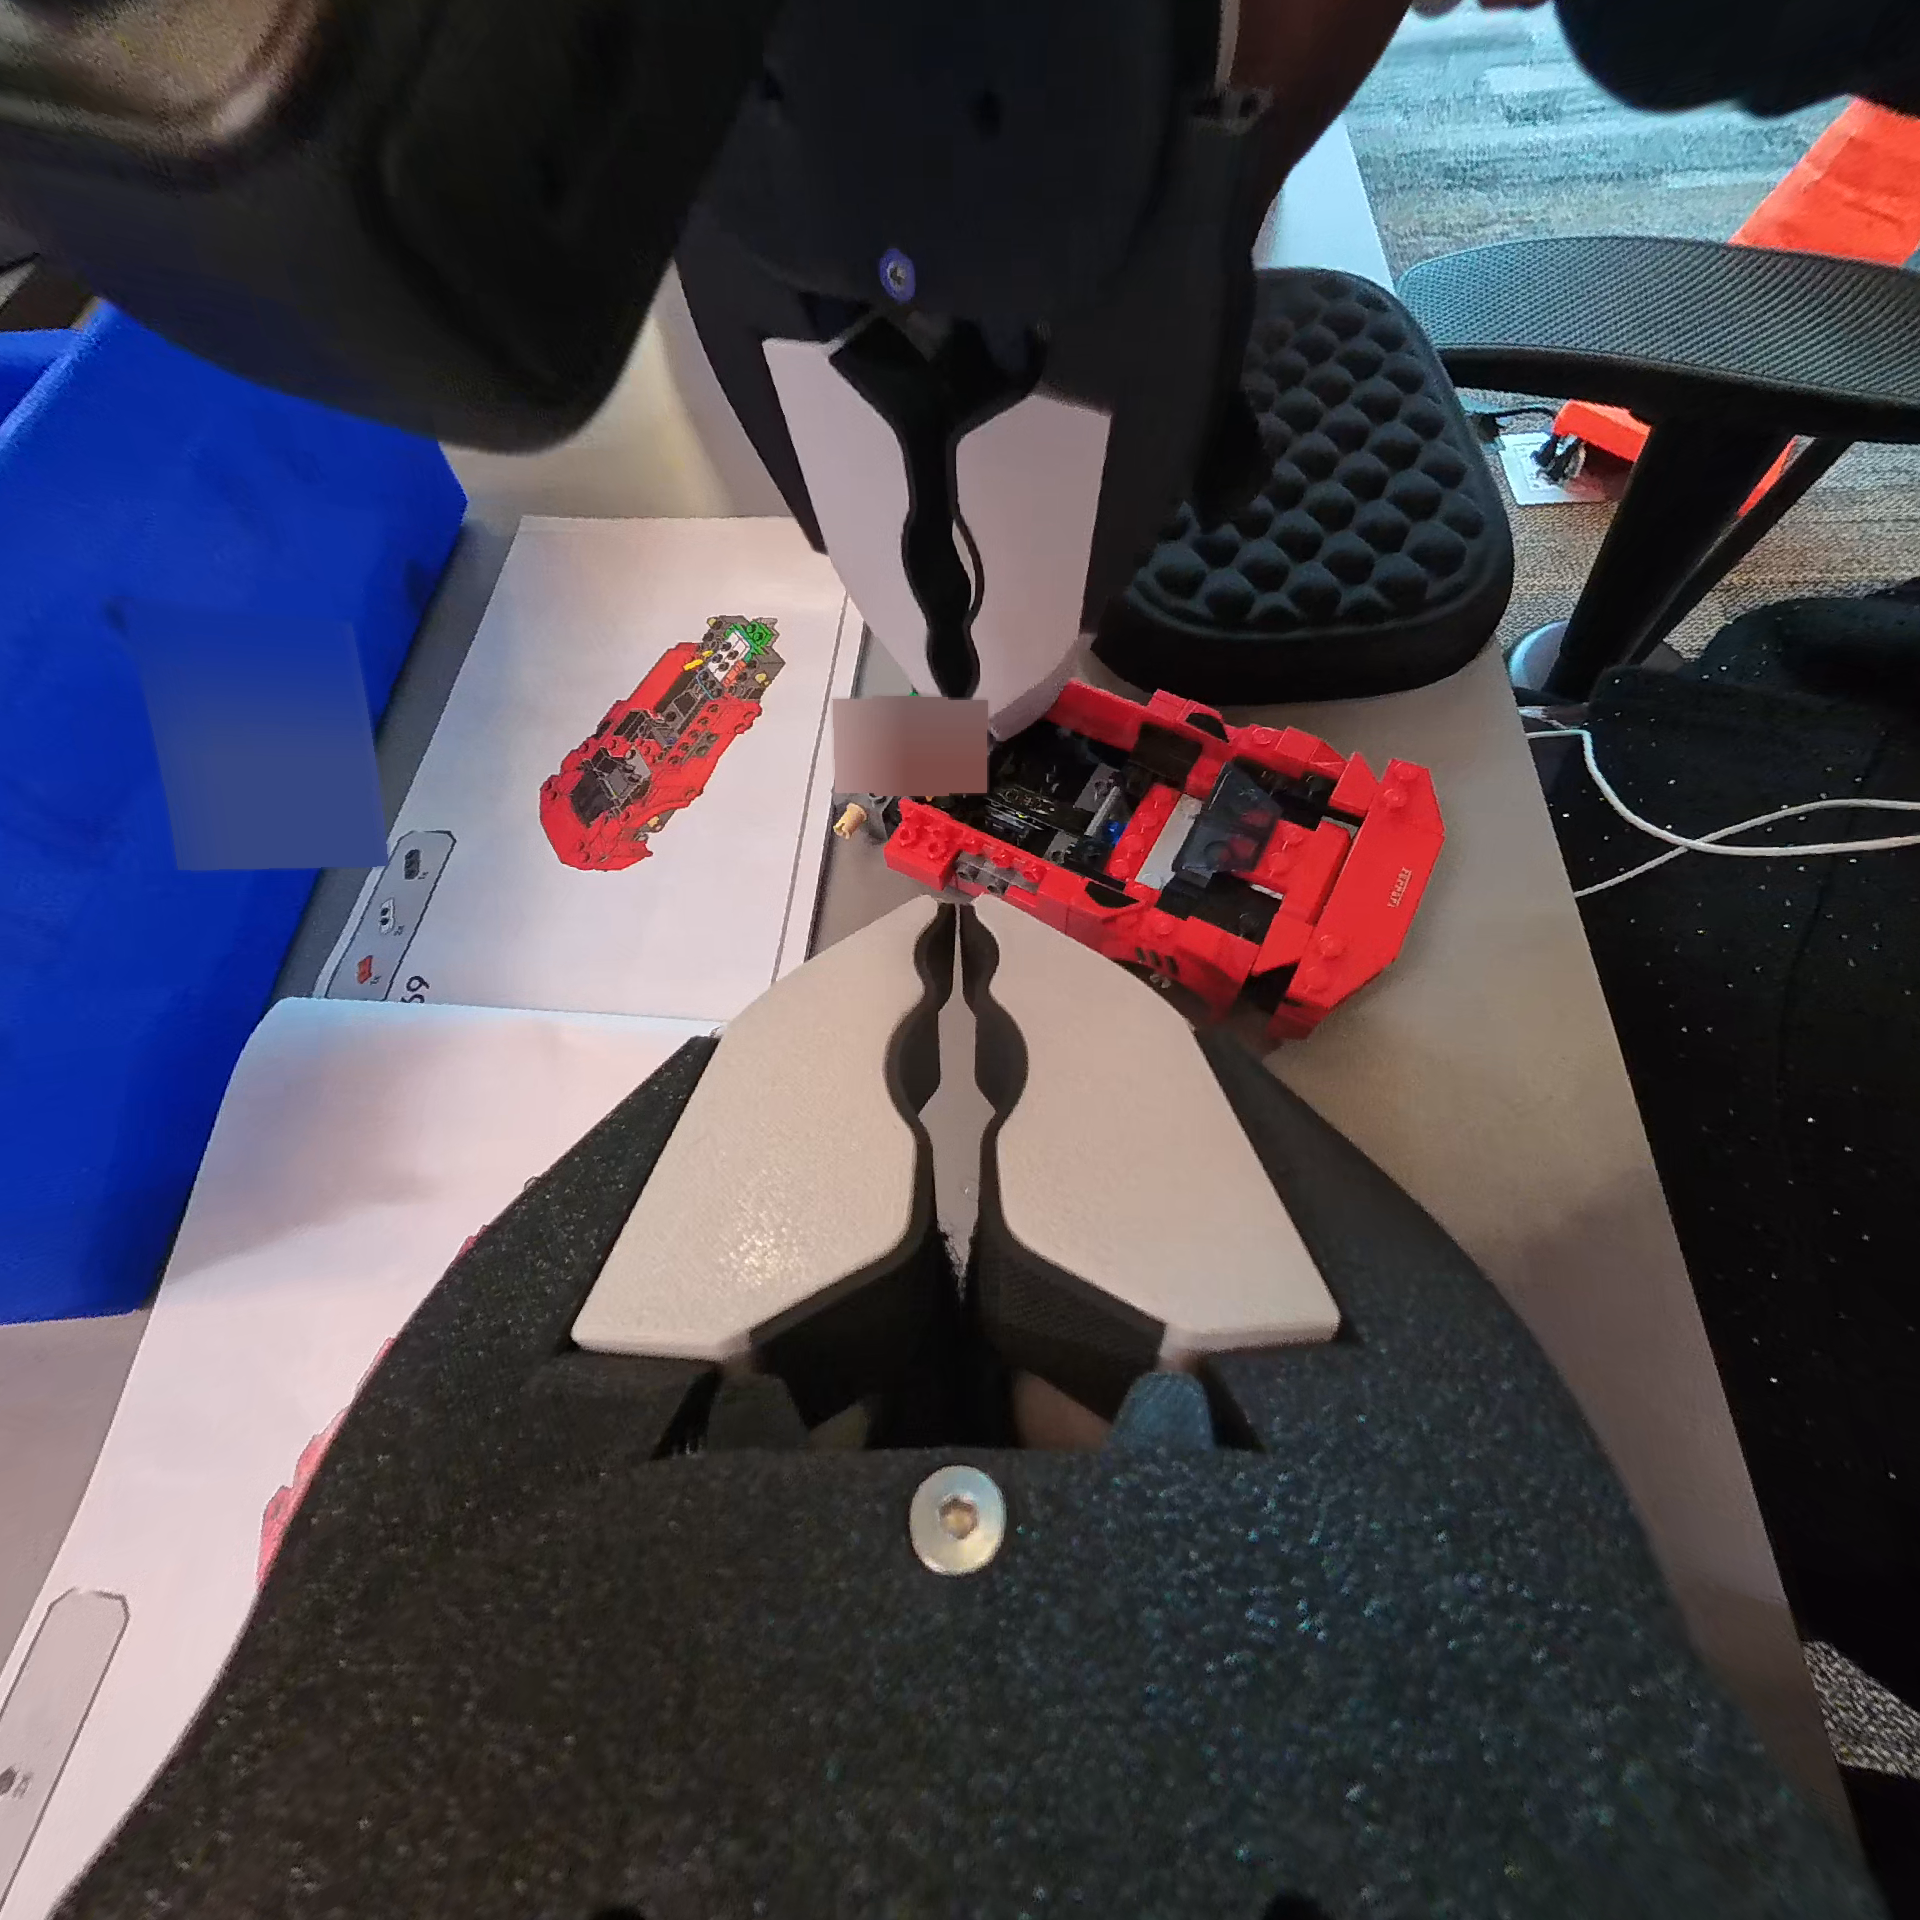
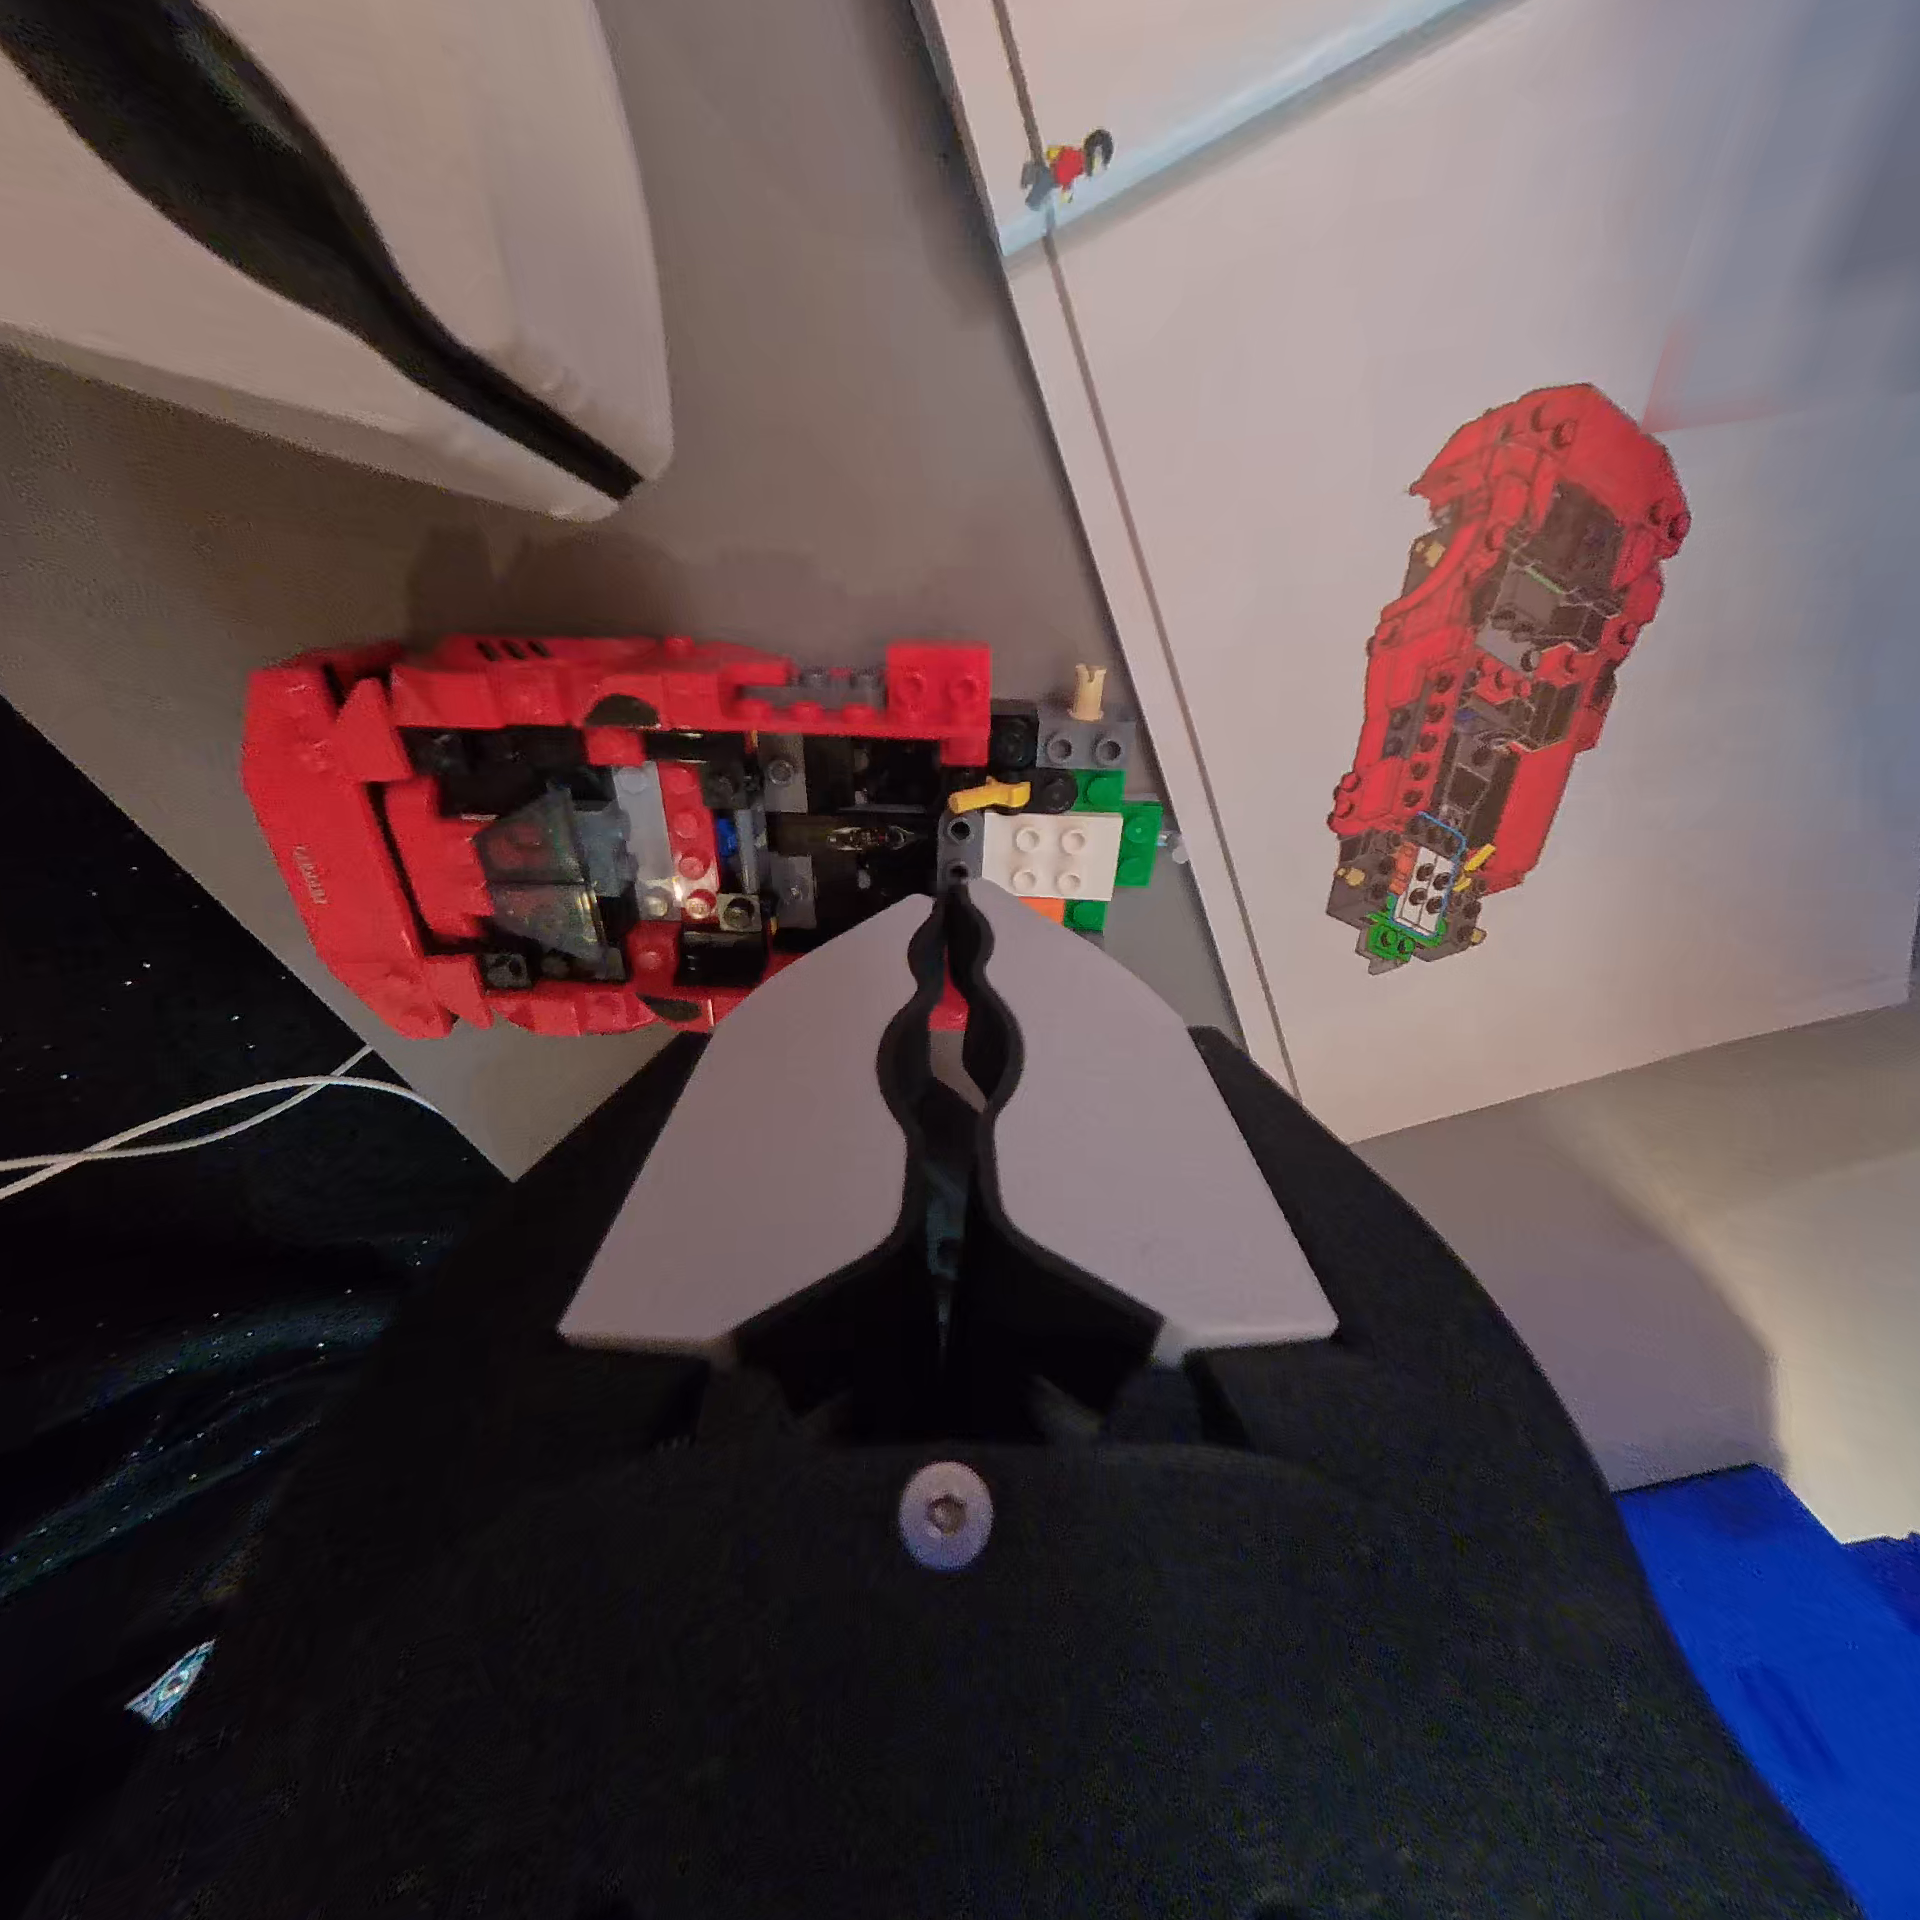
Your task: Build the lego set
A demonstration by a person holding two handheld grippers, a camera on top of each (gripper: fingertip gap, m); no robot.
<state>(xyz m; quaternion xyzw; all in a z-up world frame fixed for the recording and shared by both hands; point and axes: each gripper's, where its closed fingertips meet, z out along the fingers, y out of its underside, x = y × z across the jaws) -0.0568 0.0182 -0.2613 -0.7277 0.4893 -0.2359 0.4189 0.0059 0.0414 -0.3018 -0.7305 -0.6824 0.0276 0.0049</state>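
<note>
Red brick-built car (image 1: 1164, 852), half assembled: one, flat on the grey worktop (image 1: 1455, 1122), directly ahead of both tool tips. One open instruction booklet (image 1: 644, 769) with a red car diagram, left of the left tool (image 1: 957, 914). One blue plastic bin (image 1: 187, 790) farther left. One black dimpled cushion (image 1: 1340, 488) beyond the car.

Left tool: jaws closed tip to tip, holding nothing, tips just short of the car's near side.

Right tool (image 2: 954, 900): reaches in from the far side, angled down, jaws together, nothing visible between them, tips at the car's open end by a white studded plate (image 2: 1051, 854).
</note>
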